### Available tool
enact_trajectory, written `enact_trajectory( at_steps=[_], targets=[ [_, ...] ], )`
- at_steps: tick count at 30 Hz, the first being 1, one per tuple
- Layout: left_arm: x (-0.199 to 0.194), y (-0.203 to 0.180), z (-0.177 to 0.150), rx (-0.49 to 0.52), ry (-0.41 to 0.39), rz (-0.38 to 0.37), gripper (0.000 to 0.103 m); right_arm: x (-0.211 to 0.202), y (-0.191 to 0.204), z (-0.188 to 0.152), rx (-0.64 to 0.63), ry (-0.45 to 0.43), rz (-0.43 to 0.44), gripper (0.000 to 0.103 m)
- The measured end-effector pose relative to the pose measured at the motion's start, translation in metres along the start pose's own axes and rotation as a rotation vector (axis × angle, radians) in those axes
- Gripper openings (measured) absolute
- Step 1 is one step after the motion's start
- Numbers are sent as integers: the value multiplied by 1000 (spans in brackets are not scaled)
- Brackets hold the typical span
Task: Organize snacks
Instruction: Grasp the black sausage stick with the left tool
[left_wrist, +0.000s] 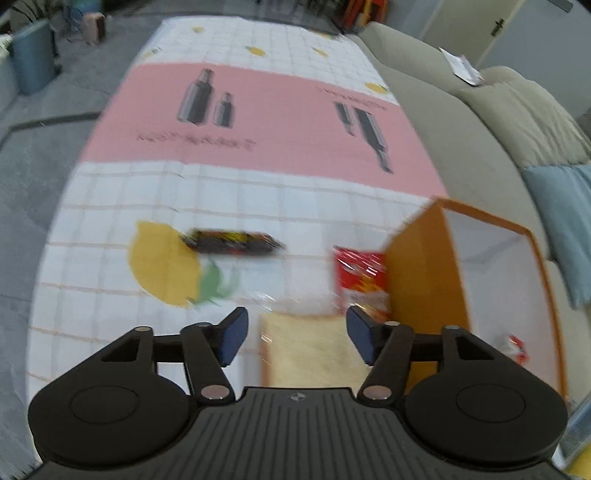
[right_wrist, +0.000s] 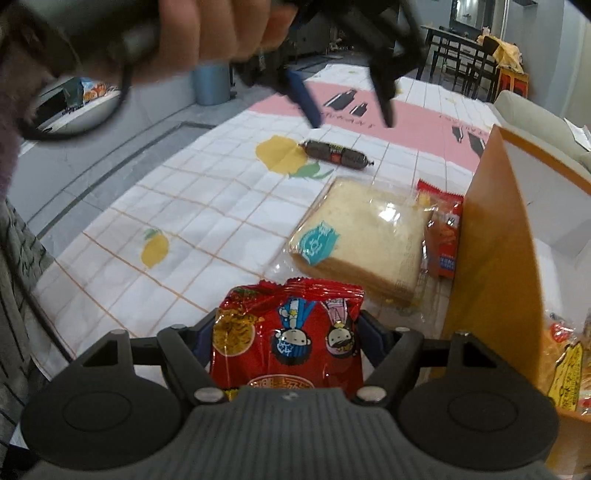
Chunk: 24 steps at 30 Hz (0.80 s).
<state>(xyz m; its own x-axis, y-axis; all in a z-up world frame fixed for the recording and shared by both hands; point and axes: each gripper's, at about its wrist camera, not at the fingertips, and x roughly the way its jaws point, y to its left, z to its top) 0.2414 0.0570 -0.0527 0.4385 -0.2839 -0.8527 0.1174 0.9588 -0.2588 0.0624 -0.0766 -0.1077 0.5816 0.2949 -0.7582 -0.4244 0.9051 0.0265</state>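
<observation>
My right gripper (right_wrist: 288, 332) is shut on a red noodle snack packet (right_wrist: 286, 339), held above the table beside the orange box (right_wrist: 491, 258). A wrapped bread slice (right_wrist: 358, 236) lies on the cloth, with a red-orange snack pack (right_wrist: 443, 229) between it and the box wall. A dark sausage (right_wrist: 336, 154) lies farther back. My left gripper (left_wrist: 297, 330) is open and empty, hovering over the bread (left_wrist: 306, 347), with the red-orange pack (left_wrist: 362, 277) and sausage (left_wrist: 232, 242) ahead. It also shows in the right wrist view (right_wrist: 347, 107), high above the sausage.
The orange box (left_wrist: 421, 266) with white inside holds some snack packs (right_wrist: 569, 365). The table has a checked cloth with lemons and a pink band (left_wrist: 258, 118). A beige sofa (left_wrist: 480, 118) runs along the right. A blue bin (left_wrist: 33, 55) stands on the floor at left.
</observation>
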Motion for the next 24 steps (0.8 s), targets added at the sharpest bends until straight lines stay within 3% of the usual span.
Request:
enact_trajectory(
  at_steps=[5, 10, 14, 18, 21, 24],
  targets=[
    [30, 21, 26, 9, 32, 117, 74, 1, -2, -2, 17, 8, -1, 74],
    [64, 22, 51, 46, 64, 147, 79, 8, -3, -1, 20, 28, 8, 74],
    [86, 20, 63, -15, 118, 120, 79, 14, -9, 2, 41, 45, 17, 74],
    [103, 14, 71, -11, 181, 125, 69, 19, -16, 4, 64, 55, 23, 74],
    [94, 1, 73, 185, 134, 117, 72, 19, -17, 4, 63, 59, 40, 74],
    [85, -13, 71, 433, 160, 79, 81, 17, -18, 3, 80, 69, 62, 74]
  ],
)
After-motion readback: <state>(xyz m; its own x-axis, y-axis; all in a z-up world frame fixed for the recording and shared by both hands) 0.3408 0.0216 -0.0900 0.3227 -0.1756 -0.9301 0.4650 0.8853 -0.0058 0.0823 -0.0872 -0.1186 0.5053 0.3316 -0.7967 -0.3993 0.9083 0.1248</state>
